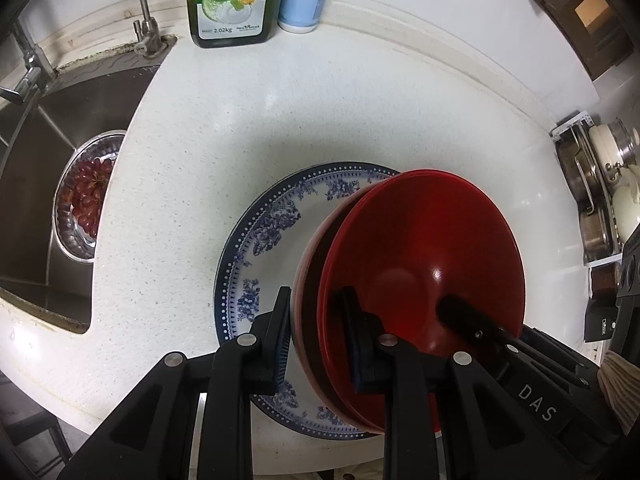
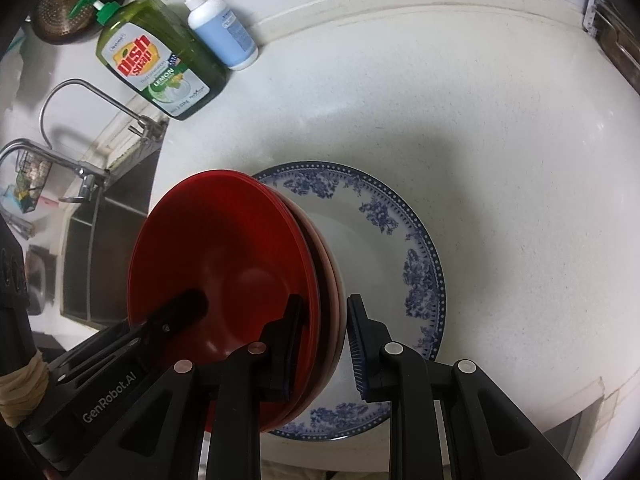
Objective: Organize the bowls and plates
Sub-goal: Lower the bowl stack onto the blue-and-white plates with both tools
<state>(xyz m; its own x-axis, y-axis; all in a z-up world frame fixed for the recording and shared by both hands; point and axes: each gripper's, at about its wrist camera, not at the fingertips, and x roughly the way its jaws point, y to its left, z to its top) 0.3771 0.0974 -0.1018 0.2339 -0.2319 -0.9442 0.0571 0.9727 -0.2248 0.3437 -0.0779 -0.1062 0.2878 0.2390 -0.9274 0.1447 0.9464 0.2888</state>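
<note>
while both claws straddle it, red bowl stack (image 1: 432, 240) tilts.

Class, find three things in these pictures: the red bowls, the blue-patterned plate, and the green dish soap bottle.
red bowls (image 1: 432, 240), left wrist view, inside of the top bowl.
blue-patterned plate (image 2: 424, 264), right wrist view, floral rim.
green dish soap bottle (image 2: 160, 68), right wrist view, front label.

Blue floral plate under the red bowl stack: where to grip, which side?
Take the blue floral plate by its dotted rim on the bare side, approaching low from its right in the right wrist view. The red bowl stack covers the other half, and both tongs, left and right, straddle the stack's walls. The flat, shallow rim suits an edge pinch.
</note>
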